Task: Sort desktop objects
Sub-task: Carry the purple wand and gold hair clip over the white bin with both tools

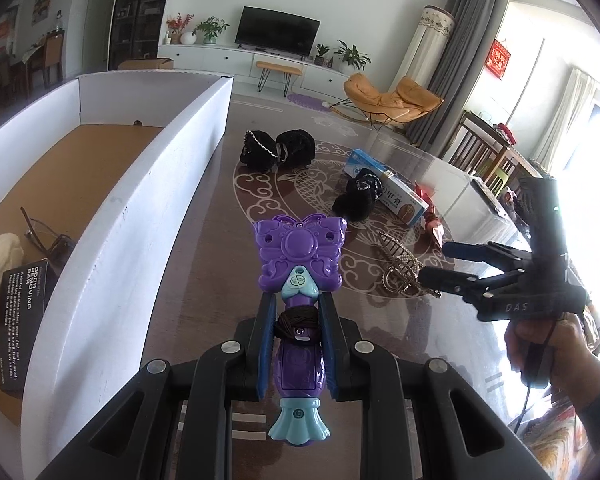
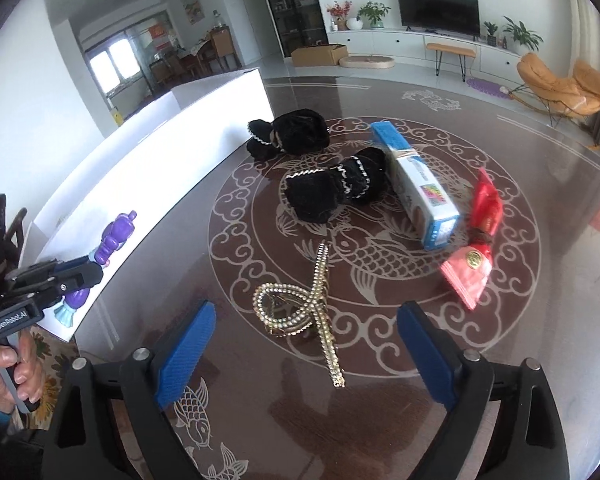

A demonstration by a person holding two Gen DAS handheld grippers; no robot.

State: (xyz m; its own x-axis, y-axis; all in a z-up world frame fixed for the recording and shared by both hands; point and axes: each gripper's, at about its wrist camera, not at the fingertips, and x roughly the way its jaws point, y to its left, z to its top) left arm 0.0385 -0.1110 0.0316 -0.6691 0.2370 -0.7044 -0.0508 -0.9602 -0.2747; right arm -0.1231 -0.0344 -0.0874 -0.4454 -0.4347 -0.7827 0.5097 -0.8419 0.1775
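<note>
The purple toy wand [image 1: 298, 280] sits clenched between my left fingers [image 1: 266, 344], lifted off the bench [image 1: 204, 264] just beside the white box [image 1: 140, 216] wall. To do this well I carry it over the wall before letting go — the butterfly head sticks well forward and could catch the rim. Inside lie glasses [image 1: 46, 236] and a black card [image 1: 22, 332], so I aim for bare cardboard. My right fingers [image 2: 186, 356] stand spread wide, empty, either side of the gold hair clip [image 2: 304, 304] on the bench — I should centre over its looped middle, not the thin tail.
</note>
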